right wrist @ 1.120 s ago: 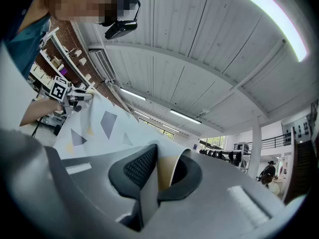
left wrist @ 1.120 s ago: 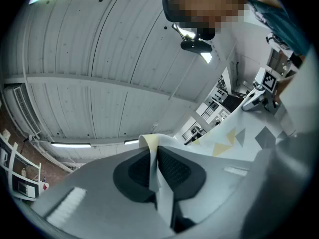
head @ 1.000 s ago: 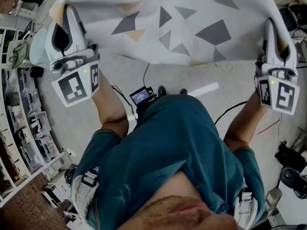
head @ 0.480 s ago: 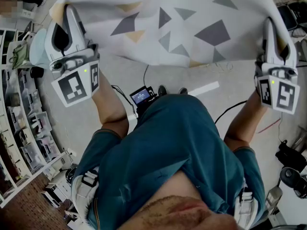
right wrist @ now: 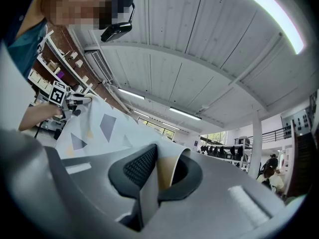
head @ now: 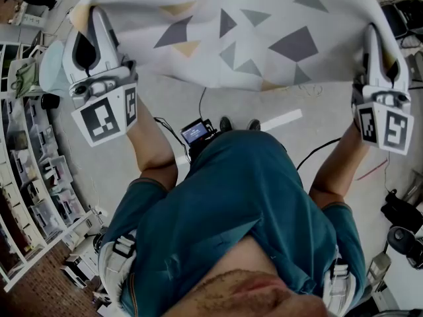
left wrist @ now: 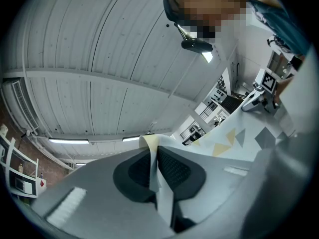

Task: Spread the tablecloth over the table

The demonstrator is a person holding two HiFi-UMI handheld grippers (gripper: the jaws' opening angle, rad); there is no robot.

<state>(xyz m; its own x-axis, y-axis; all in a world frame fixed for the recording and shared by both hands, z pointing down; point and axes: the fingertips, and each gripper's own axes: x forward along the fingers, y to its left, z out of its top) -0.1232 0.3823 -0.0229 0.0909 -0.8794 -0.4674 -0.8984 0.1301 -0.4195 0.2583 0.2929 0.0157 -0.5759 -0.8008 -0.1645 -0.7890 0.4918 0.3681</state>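
A white tablecloth [head: 231, 32] printed with grey and tan triangles hangs stretched between both grippers, held up in front of the person. My left gripper [head: 92, 18] is shut on the cloth's left corner; in the left gripper view the cloth edge [left wrist: 155, 176] is pinched between the dark pads. My right gripper [head: 375, 38] is shut on the right corner, and the right gripper view shows the cloth [right wrist: 167, 171] curling out between its pads. No table is in view.
Below the cloth lies grey floor with cables [head: 317, 154] and a small device with a lit screen [head: 195, 133]. Shelving with boxes [head: 30, 177] lines the left side. Dark equipment [head: 403, 223] sits at the lower right. Both gripper views look up at a ribbed ceiling.
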